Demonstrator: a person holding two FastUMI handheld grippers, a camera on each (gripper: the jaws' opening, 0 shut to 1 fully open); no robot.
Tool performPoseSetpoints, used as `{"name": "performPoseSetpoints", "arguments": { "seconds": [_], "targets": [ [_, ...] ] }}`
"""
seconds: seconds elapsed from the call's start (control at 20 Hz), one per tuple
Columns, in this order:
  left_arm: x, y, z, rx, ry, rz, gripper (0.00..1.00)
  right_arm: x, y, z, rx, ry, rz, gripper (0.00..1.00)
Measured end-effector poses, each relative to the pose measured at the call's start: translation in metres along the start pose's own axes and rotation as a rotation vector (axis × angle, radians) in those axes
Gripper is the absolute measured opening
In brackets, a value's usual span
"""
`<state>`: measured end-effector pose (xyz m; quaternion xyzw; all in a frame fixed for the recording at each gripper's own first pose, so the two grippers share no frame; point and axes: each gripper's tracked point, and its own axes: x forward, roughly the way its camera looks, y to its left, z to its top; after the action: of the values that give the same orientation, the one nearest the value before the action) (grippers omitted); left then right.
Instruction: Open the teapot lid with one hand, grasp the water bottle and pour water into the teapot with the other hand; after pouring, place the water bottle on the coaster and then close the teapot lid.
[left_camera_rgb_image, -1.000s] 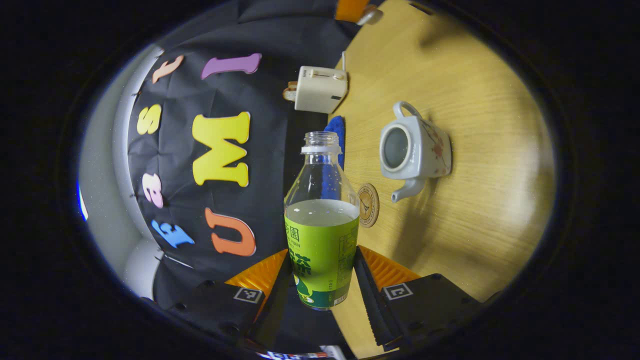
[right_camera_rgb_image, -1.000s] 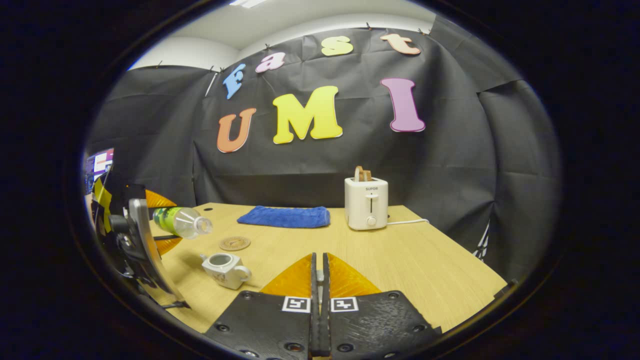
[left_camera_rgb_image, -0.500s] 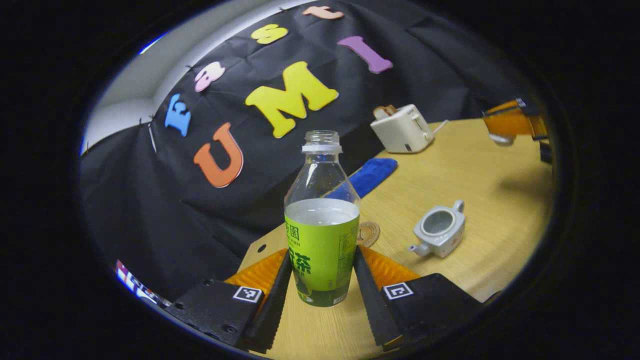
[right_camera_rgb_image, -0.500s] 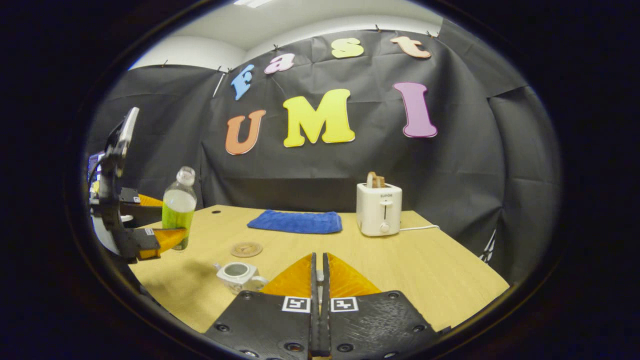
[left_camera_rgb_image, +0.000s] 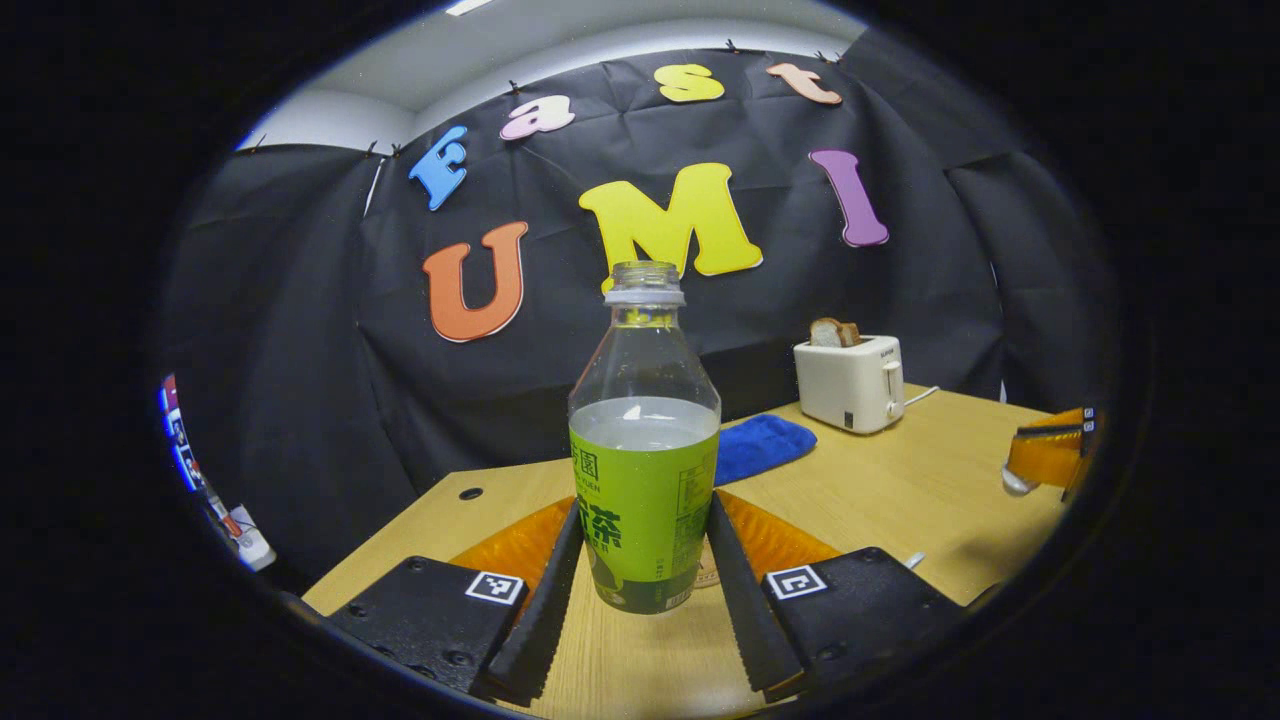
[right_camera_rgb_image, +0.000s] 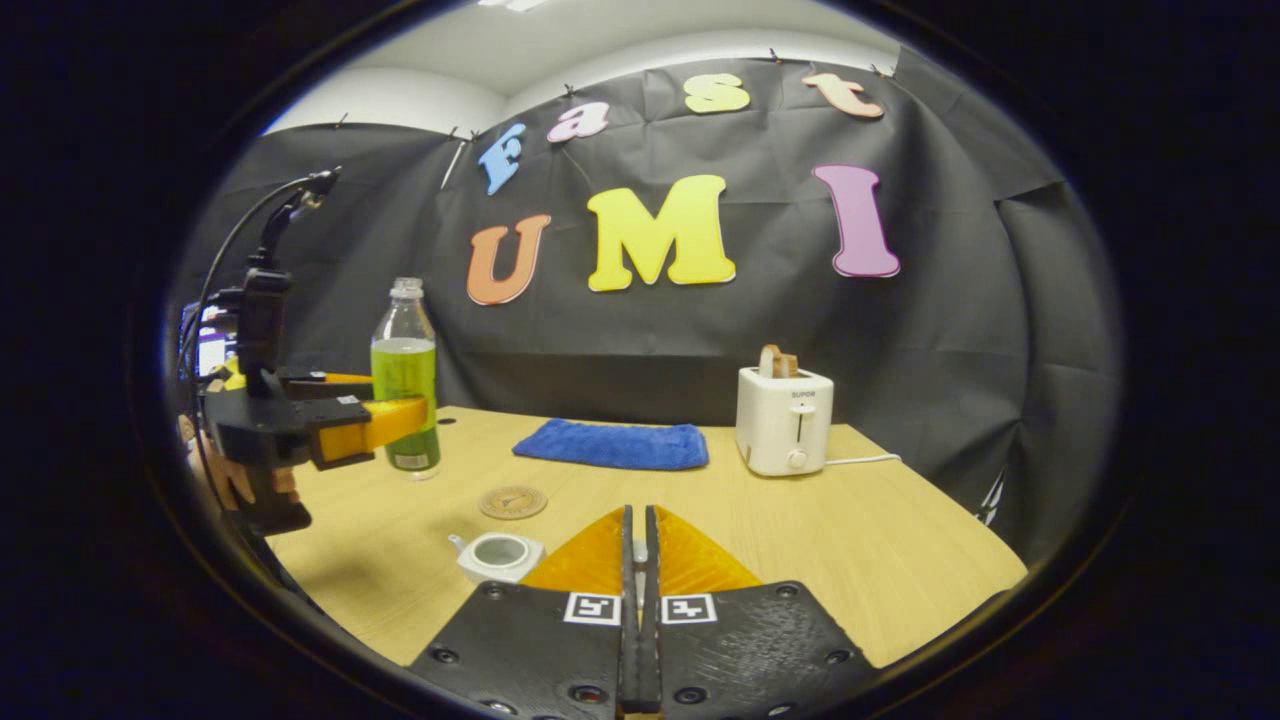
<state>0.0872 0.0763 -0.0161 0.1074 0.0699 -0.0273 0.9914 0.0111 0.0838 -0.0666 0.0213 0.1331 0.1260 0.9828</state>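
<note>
A clear water bottle (left_camera_rgb_image: 644, 450) with a green label, uncapped and about half full, stands upright between the fingers of my left gripper (left_camera_rgb_image: 643, 505), which is shut on its label. In the right gripper view the bottle (right_camera_rgb_image: 404, 385) hangs over the table's left part, just beyond and left of the round coaster (right_camera_rgb_image: 512, 501). The white teapot (right_camera_rgb_image: 497, 553) sits open, without its lid, near my right gripper (right_camera_rgb_image: 637, 512). That gripper is shut on the knob of the white teapot lid (left_camera_rgb_image: 1012, 483), which shows beneath the right gripper (left_camera_rgb_image: 1045, 455) at the far right.
A white toaster (right_camera_rgb_image: 785, 420) holding bread stands at the back of the wooden table (right_camera_rgb_image: 850, 540). A folded blue cloth (right_camera_rgb_image: 612, 445) lies left of it. A hand (right_camera_rgb_image: 235, 480) holds the left gripper at the table's left edge.
The left gripper has swung the bottle from lying on its side over the teapot back to upright, and moved it toward the coaster. The right gripper has barely moved.
</note>
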Motion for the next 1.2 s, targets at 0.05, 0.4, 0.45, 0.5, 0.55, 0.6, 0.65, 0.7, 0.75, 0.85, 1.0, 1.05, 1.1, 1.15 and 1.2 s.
{"name": "performPoseSetpoints", "arguments": {
  "seconds": [0.05, 0.4, 0.45, 0.5, 0.55, 0.6, 0.65, 0.7, 0.75, 0.85, 1.0, 1.05, 1.1, 1.15, 1.2],
  "targets": [
    [0.008, -0.001, 0.003, -0.019, -0.013, -0.003, 0.73, 0.000, 0.001, 0.000, -0.001, 0.001, 0.003, 0.00],
    [0.063, -0.010, -0.007, -0.157, -0.030, -0.029, 0.74, 0.004, 0.003, -0.006, 0.015, 0.011, 0.010, 0.00],
    [0.069, -0.012, -0.012, -0.162, -0.020, -0.030, 0.74, 0.005, 0.003, -0.007, 0.017, 0.014, 0.009, 0.00],
    [0.073, -0.011, -0.015, -0.171, -0.013, -0.031, 0.74, 0.006, 0.002, -0.009, 0.018, 0.017, 0.009, 0.00],
    [0.077, -0.012, -0.020, -0.177, -0.004, -0.033, 0.74, 0.007, 0.001, -0.010, 0.019, 0.021, 0.008, 0.00],
    [0.082, -0.012, -0.024, -0.178, 0.007, -0.033, 0.74, 0.007, 0.001, -0.011, 0.021, 0.024, 0.007, 0.00],
    [0.085, -0.011, -0.028, -0.178, 0.018, -0.030, 0.75, 0.008, 0.000, -0.012, 0.022, 0.026, 0.007, 0.00],
    [0.088, -0.012, -0.033, -0.180, 0.030, -0.032, 0.75, 0.008, 0.000, -0.014, 0.023, 0.028, 0.006, 0.00],
    [0.090, -0.013, -0.038, -0.186, 0.041, -0.039, 0.75, 0.010, 0.000, -0.014, 0.024, 0.031, 0.005, 0.00],
    [0.092, -0.015, -0.044, -0.197, 0.062, -0.051, 0.75, 0.010, 0.000, -0.019, 0.028, 0.041, 0.007, 0.00],
    [0.096, -0.019, -0.050, -0.209, 0.076, -0.062, 0.76, 0.012, 0.003, -0.022, 0.029, 0.050, 0.012, 0.00],
    [0.096, -0.019, -0.052, -0.205, 0.082, -0.062, 0.76, 0.013, 0.003, -0.022, 0.028, 0.051, 0.013, 0.00],
    [0.096, -0.019, -0.055, -0.197, 0.087, -0.060, 0.76, 0.012, 0.003, -0.023, 0.026, 0.051, 0.013, 0.00],
    [0.097, -0.019, -0.057, -0.194, 0.094, -0.060, 0.76, 0.012, 0.003, -0.022, 0.023, 0.051, 0.012, 0.00],
    [0.098, -0.020, -0.060, -0.195, 0.100, -0.062, 0.76, 0.012, 0.002, -0.022, 0.021, 0.049, 0.012, 0.00]
  ]
}}
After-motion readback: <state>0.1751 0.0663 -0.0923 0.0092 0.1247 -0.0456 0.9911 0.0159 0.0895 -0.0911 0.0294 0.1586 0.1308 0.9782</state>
